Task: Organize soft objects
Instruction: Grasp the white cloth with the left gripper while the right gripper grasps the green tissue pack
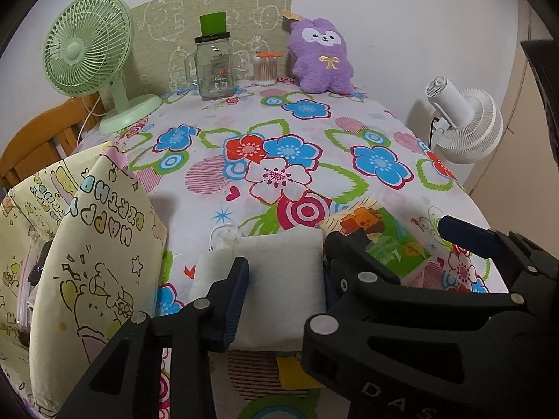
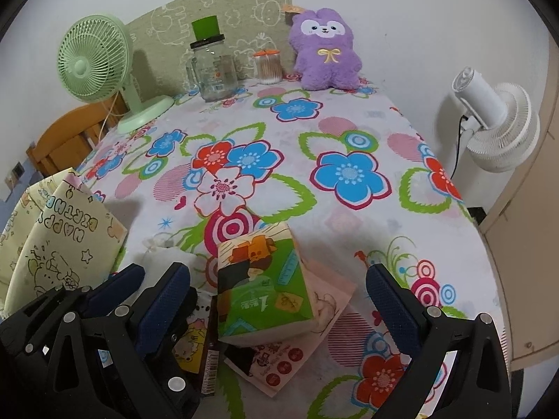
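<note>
White padded cloth pack [image 1: 279,279]: flat, clamped between left gripper [image 1: 283,279] pads. Green-orange tissue pack [image 2: 262,282]: tilted, resting atop pink packets [image 2: 297,345]. Purple plush [image 2: 326,49]: upright at far table edge.

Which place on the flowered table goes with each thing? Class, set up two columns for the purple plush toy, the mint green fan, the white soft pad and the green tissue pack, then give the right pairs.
Things:
1. purple plush toy
2. mint green fan
3. white soft pad
4. green tissue pack

Places:
A. far left corner of the table
B. between the left gripper's fingers
C. far edge, against the wall
D. between the right gripper's wide-apart fingers, on flat packets

Pairs: 1-C, 2-A, 3-B, 4-D
</note>
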`<state>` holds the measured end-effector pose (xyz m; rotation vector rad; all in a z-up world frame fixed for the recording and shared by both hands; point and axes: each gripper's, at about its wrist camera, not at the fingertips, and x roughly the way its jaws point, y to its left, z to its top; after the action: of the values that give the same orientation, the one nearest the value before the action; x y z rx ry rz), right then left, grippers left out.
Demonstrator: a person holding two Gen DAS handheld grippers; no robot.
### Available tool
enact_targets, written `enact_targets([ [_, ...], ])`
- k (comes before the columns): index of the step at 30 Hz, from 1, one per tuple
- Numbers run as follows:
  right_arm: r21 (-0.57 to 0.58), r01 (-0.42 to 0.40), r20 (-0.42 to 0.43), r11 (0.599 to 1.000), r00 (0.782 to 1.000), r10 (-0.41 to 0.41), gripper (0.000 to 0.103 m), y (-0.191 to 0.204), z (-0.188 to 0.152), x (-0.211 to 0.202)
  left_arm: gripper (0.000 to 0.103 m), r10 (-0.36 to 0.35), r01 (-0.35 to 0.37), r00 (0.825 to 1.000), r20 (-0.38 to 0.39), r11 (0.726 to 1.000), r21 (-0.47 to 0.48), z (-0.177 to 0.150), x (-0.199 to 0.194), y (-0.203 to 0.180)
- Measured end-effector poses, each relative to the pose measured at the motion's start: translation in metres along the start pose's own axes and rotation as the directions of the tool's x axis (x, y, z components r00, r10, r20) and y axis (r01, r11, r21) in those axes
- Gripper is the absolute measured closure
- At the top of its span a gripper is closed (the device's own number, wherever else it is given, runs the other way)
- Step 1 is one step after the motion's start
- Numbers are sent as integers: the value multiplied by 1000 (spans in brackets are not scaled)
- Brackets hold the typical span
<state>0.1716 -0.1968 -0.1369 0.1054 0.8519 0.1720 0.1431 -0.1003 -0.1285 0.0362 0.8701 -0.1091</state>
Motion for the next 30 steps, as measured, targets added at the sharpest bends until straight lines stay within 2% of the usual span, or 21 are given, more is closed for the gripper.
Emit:
enact_targets([
  [5,-7,-24,-7,1000,1000,24,1,4,0,1,65,-4,4,1000,-6,1000,2,-1,-2,1],
  [10,-19,-31,-3,999,1000,31,6,6,-1,-2,60,-18,18,1000,-9,1000,4,-2,-3,4],
  [18,-30,-27,12,999,1000,27,8,7,-1,-12,60,-27,27,1000,-3,1000,0,-3,-8,8],
  [25,-16,-17,-21,1000,1000,16,9,1,-2,-3,72,-11,12,1000,-11,1000,12,-6,-4,6],
  [30,26,-19,-62,999,998,21,19,-5,-5,9,75,3,-3,1000,-17,1000,28,-7,0,3],
])
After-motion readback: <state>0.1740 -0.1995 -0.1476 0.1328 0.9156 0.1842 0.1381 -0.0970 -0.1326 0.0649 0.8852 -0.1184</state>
